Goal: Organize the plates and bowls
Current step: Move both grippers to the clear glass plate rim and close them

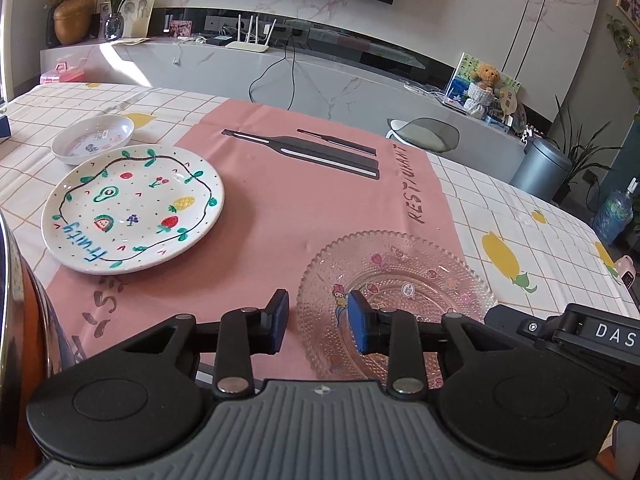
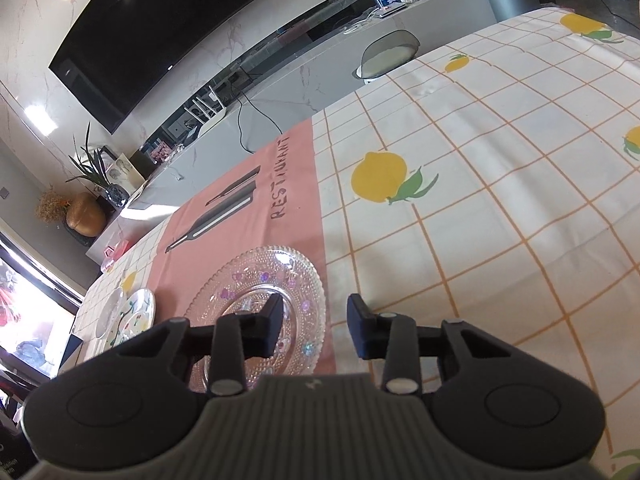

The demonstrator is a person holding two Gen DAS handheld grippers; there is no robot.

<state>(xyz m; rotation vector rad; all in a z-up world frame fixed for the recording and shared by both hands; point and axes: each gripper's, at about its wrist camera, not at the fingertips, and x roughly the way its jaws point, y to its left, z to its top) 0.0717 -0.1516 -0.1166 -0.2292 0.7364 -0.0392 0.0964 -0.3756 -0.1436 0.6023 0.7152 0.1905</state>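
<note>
White plate (image 1: 134, 208) with painted fruits and blue lettering; clear beaded glass plate (image 1: 394, 280) with pink motifs; pink mat (image 1: 280, 216); lemon-printed checked tablecloth (image 2: 480, 184).

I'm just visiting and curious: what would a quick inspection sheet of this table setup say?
Surface: checked lemon tablecloth with a pink mat laid over it.
Job's things: glass plate on the mat's right side; painted plate at its left edge; small bowl just behind the painted plate.
Clutter: blue box at the left edge, mostly cut off.
Grippers: left gripper open, over the glass plate's left rim; right gripper open, over its right rim; neither holds anything.
Cables: black cable hanging down the TV cabinet.
Surroundings: TV, router, teddy bear, bin, plants.
</note>
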